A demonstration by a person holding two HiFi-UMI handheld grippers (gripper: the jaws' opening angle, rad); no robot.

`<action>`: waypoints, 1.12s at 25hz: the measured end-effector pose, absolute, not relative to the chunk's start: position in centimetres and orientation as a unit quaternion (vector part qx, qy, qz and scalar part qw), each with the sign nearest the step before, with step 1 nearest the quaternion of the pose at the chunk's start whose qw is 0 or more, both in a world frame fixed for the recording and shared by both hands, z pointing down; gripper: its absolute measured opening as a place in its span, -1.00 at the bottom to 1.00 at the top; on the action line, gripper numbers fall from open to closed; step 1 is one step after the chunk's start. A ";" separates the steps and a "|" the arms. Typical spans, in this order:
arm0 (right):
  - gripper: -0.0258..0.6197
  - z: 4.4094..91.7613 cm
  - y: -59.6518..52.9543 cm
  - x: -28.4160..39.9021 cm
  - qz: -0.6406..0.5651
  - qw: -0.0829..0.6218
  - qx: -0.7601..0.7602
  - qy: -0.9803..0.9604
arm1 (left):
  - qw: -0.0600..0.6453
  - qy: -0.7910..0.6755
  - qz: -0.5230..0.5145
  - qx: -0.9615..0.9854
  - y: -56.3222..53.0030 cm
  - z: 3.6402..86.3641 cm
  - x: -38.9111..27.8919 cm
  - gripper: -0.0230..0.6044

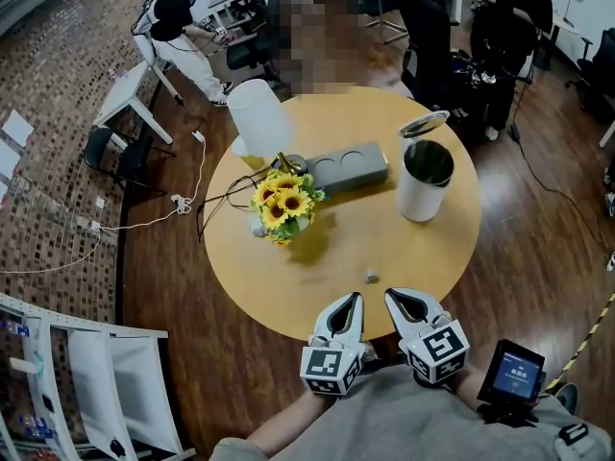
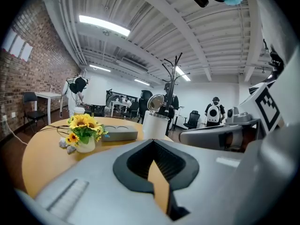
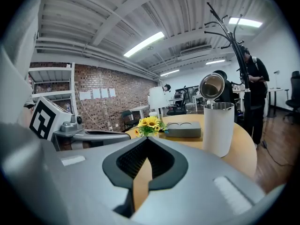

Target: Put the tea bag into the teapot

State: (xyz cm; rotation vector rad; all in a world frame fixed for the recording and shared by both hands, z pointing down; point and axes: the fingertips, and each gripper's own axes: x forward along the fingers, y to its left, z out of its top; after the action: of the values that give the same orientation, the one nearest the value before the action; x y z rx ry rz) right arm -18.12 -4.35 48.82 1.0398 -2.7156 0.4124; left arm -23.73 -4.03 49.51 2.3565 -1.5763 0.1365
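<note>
A round yellow table [image 1: 432, 257] holds everything, and the white teapot [image 1: 424, 182] stands on its right side. Far to the left of the teapot, near the back edge, stands a tall white lamp [image 1: 259, 115]. A small vase of sunflowers [image 1: 282, 205] sits left of the teapot, closer to it than the lamp is. The left gripper [image 1: 352, 303] hangs at the near edge of the table, well in front of the teapot and a little to its left. Its two fingers are pressed together at the tips and hold nothing. A flat gray box [image 1: 351, 168] with two round dips lies just left of the teapot. The tea bag [image 1: 370, 277] is a tiny gray thing lying on the bare table, in front of the teapot and a bit to its left, well apart from it. It lies just beyond the tips of both grippers, and neither one touches it. The right gripper [image 1: 396, 301] hangs beside the left one, straight in front of the teapot, with its fingers pressed together and empty too. The teapot is open, with its round lid [image 1: 424, 123] tipped up at the back.
</note>
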 end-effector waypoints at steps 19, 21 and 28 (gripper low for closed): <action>-0.89 61.9 -11.6 -17.6 0.231 0.178 0.317 -0.903 | 0.245 -0.554 0.149 0.781 -10.5 63.7 -22.5 -0.92; -0.89 64.1 -11.8 -17.7 0.249 0.188 0.314 -0.897 | 0.259 -0.549 0.163 0.777 -10.7 65.8 -22.4 -0.92; -0.89 67.9 -11.7 -18.2 0.290 0.207 0.318 -0.879 | 0.287 -0.539 0.199 0.767 -10.6 70.2 -23.4 -0.92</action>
State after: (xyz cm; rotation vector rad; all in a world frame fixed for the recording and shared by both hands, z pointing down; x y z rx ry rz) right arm -18.22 -11.72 67.93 0.8858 -2.4472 0.8067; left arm -23.40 -10.64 70.20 2.0493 -1.4389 0.5308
